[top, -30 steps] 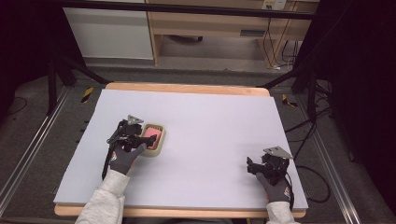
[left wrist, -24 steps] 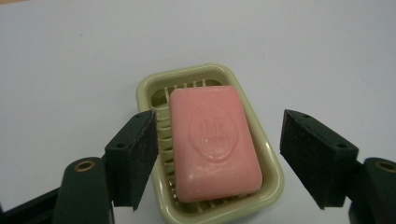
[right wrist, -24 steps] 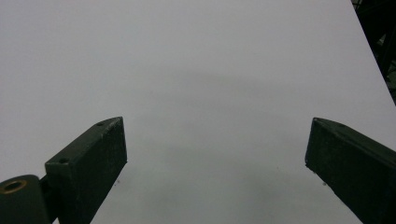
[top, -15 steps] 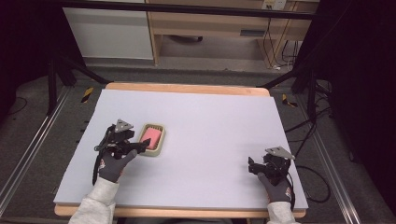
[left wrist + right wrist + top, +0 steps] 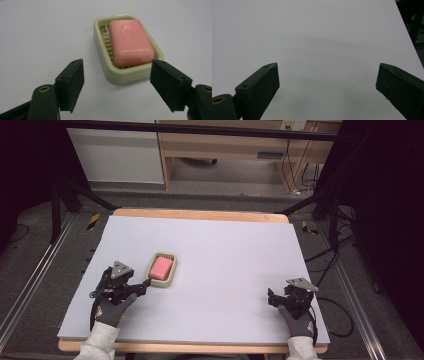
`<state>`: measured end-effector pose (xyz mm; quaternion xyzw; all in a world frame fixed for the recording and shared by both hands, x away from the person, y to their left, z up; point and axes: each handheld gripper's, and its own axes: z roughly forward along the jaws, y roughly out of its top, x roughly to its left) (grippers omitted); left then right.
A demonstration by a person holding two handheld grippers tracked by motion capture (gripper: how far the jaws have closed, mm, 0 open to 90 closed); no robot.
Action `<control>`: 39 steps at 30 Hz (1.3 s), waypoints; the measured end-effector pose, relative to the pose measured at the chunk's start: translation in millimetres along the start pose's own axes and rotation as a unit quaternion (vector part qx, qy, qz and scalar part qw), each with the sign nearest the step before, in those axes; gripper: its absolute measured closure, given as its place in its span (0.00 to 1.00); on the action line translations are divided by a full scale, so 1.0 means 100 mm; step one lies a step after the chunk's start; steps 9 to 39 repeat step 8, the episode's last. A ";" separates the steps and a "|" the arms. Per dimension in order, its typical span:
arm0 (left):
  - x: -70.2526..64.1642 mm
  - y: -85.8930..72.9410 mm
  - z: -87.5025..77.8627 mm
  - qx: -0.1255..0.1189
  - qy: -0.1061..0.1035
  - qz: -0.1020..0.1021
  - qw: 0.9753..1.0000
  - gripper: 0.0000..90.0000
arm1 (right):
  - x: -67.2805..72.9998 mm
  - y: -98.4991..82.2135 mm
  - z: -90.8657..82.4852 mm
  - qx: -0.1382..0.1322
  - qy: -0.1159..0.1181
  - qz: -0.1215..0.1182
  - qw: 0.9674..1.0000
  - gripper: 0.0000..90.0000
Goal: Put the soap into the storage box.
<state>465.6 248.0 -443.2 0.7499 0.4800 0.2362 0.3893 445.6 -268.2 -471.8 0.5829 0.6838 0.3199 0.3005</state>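
The soap (image 5: 131, 42) is a pink bar with rounded corners and a faint oval stamp pressed into its top, glossy where the light catches its near edge. It lies in a pale cream dish (image 5: 125, 75) with rounded corners and a ribbed floor, whose slats show along the bar's left side. The bar sits off-centre, pushed toward one long wall of the dish. In the high view the soap (image 5: 161, 267) and dish (image 5: 171, 280) rest on the left half of the desk (image 5: 230, 260), roughly midway between its front and back edges.

My left gripper (image 5: 116, 82) is just short of the dish, its jaws parted with nothing between the pads; they have just been closing a little, after opening. One pad stands clear on the bare desk, the other close by the dish's near corner, and I cannot tell whether it touches. From above, my left gripper (image 5: 145, 285) lies just beside the dish.

My right gripper (image 5: 328, 87) rests well apart at the desk's right front, jaws wide over the bare white surface, holding nothing. It appears in the high view (image 5: 271, 297) too.
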 end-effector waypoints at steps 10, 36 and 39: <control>0.14 -0.21 -0.06 0.013 0.017 -0.013 1.000 0.33 | -0.03 -0.01 0.00 0.000 -0.003 0.006 1.000 0.06; 0.14 -0.21 -0.06 0.013 0.017 -0.013 1.000 0.33 | -0.03 -0.01 0.00 0.000 -0.003 0.006 1.000 0.06; 0.14 -0.21 -0.06 0.013 0.017 -0.013 1.000 0.33 | -0.03 -0.01 0.00 0.000 -0.003 0.006 1.000 0.06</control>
